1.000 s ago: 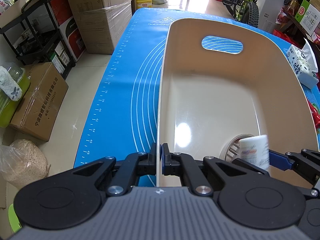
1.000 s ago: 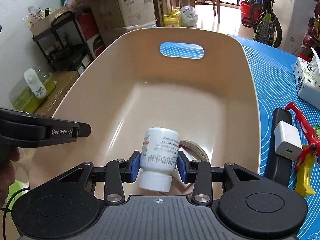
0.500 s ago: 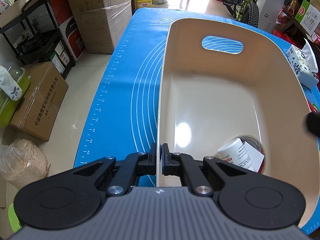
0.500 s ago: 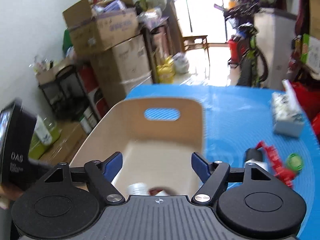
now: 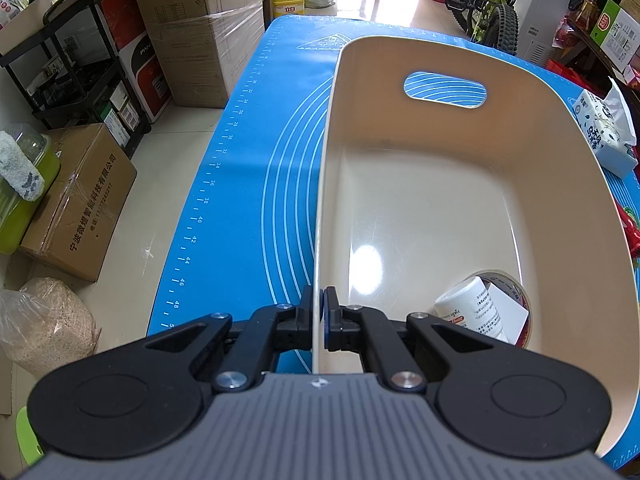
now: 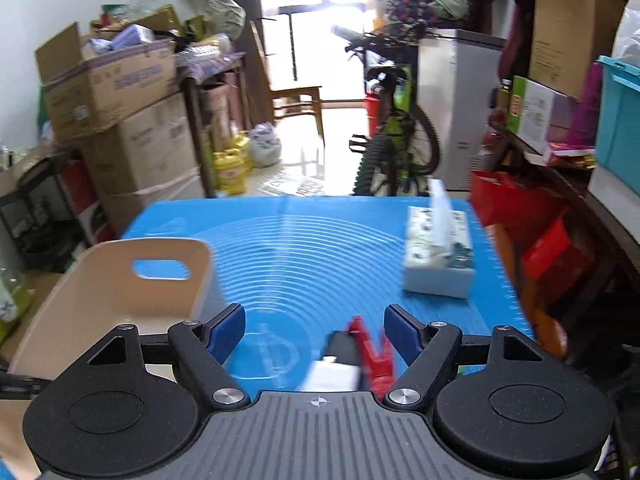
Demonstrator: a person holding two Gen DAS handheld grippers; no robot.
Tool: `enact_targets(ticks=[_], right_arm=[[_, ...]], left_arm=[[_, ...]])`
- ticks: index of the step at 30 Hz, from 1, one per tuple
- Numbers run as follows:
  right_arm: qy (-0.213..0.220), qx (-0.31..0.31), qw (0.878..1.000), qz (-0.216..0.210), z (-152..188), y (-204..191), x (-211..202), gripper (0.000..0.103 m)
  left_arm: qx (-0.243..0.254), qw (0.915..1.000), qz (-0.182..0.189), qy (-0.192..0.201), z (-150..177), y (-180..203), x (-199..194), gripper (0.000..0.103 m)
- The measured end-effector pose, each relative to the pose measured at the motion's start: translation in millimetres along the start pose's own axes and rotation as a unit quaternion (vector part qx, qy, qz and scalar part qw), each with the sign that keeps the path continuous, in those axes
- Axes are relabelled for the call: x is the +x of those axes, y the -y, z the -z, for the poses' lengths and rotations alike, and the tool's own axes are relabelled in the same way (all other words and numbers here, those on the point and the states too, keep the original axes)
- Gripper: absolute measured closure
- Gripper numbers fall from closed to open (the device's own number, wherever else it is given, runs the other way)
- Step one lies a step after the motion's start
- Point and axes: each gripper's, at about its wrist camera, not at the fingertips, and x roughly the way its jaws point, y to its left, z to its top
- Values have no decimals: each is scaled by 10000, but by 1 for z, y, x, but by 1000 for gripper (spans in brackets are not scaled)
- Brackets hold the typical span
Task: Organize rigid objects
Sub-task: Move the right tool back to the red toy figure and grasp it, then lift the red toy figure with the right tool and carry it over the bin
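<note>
A beige plastic bin (image 5: 552,184) stands on the blue mat (image 5: 256,168). My left gripper (image 5: 319,318) is shut on the bin's near left rim. Inside, at the near right, a white pill bottle (image 5: 470,310) lies tilted on a tape roll (image 5: 516,292). My right gripper (image 6: 315,330) stands open above the mat, right of the bin (image 6: 108,308), nothing between its blue pads. Just below it lie a white charger on a black block (image 6: 334,368) and a red toy (image 6: 374,354), blurred.
A tissue box (image 6: 438,258) sits at the mat's far right, also in the left wrist view (image 5: 604,136). Cardboard boxes (image 5: 196,28), a black shelf (image 5: 76,68), a bicycle (image 6: 394,140) and a chair (image 6: 296,100) stand around the table.
My right gripper let go of the white pill bottle into the bin, opened wide, then lifted and swung right out of the bin over the mat. The left gripper kept still on the rim.
</note>
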Motion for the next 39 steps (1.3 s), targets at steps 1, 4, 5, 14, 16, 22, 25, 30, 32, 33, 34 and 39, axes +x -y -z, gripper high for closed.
enact_targets(ticks=[1, 4, 5, 14, 16, 22, 25, 30, 32, 33, 34, 39], right_arm=[[-15, 6, 10000, 48, 1, 3, 3, 22], [-120, -38, 9998, 154, 3, 13, 15, 22], [-201, -96, 9996, 164, 5, 15, 20, 23], [-887, -309, 9947, 421, 18, 28, 67, 35], [-984, -252, 9938, 454, 19, 32, 74, 37], [-1235, -128, 9914, 412, 26, 40, 88, 47], [-1310, -99, 9906, 381, 28, 43, 93, 52], [-1396, -76, 9898, 291, 30, 44, 99, 58], [-1444, -101, 9892, 238, 31, 42, 102, 65], [-1430, -131, 9893, 244, 31, 40, 101, 67], [-1420, -143, 9895, 233, 31, 40, 101, 67], [-1242, -76, 9916, 360, 32, 42, 93, 67]], left_arm=[[0, 10000, -1, 0, 0, 0, 0, 98], [0, 10000, -6, -1, 0, 0, 0, 98], [-2, 10000, -3, 0, 0, 0, 0, 98], [-2, 10000, -4, -2, 0, 0, 0, 98], [-1, 10000, -7, -3, 0, 0, 0, 98], [2, 10000, -20, -3, 0, 1, 1, 97], [3, 10000, -33, -7, 0, 1, 1, 97], [12, 10000, -55, -11, -1, 2, 1, 97], [16, 10000, -61, -12, -1, 2, 1, 97], [18, 10000, -61, -10, -1, 2, 1, 97], [17, 10000, -63, -11, -1, 1, 1, 97], [16, 10000, -60, -11, -1, 1, 1, 97]])
